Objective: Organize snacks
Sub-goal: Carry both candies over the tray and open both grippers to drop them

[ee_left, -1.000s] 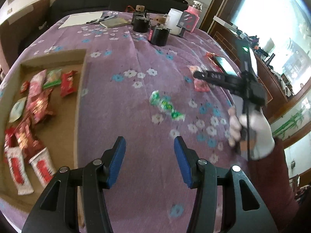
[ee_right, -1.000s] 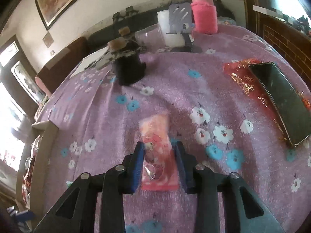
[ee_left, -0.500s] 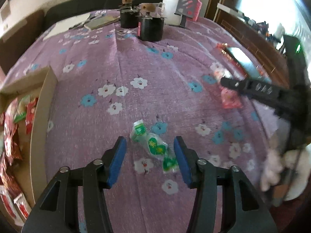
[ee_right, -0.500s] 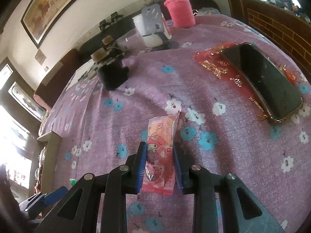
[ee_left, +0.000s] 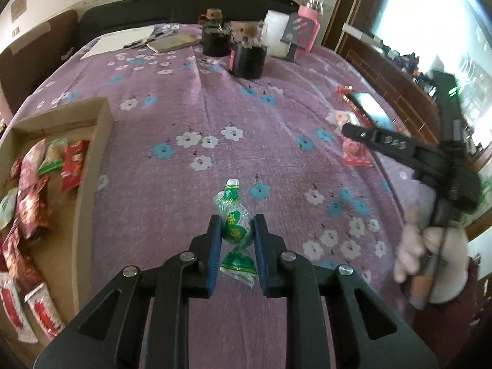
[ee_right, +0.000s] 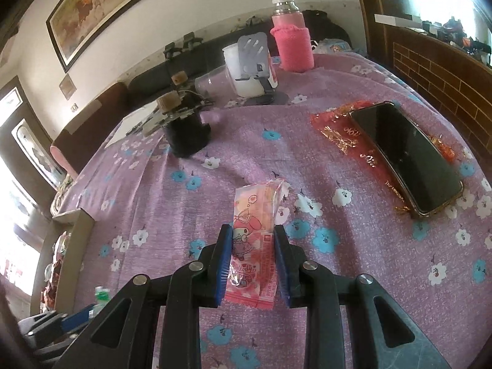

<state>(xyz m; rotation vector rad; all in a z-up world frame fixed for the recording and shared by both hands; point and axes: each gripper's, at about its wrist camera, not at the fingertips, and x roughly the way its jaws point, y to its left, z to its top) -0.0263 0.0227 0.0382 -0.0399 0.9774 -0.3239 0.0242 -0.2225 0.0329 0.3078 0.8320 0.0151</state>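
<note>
A green twist-wrapped candy sits between the blue pads of my left gripper, which is shut on it just above the purple flowered cloth. My right gripper is shut on a pink cartoon-printed snack packet, whose far end sticks out past the fingertips. In the left wrist view that packet hangs under the right gripper's fingers at the right. A cardboard box at the left holds several red, white and green snack packets.
A phone lies on a red wrapper at the right. Black jars, a white cup, a phone stand and a pink bottle stand at the back, beside papers. A gloved hand holds the right tool.
My left gripper has moved from beside the box to the green candy and shut on it. My right gripper has kept its hold on the pink packet and lifted it a little.
</note>
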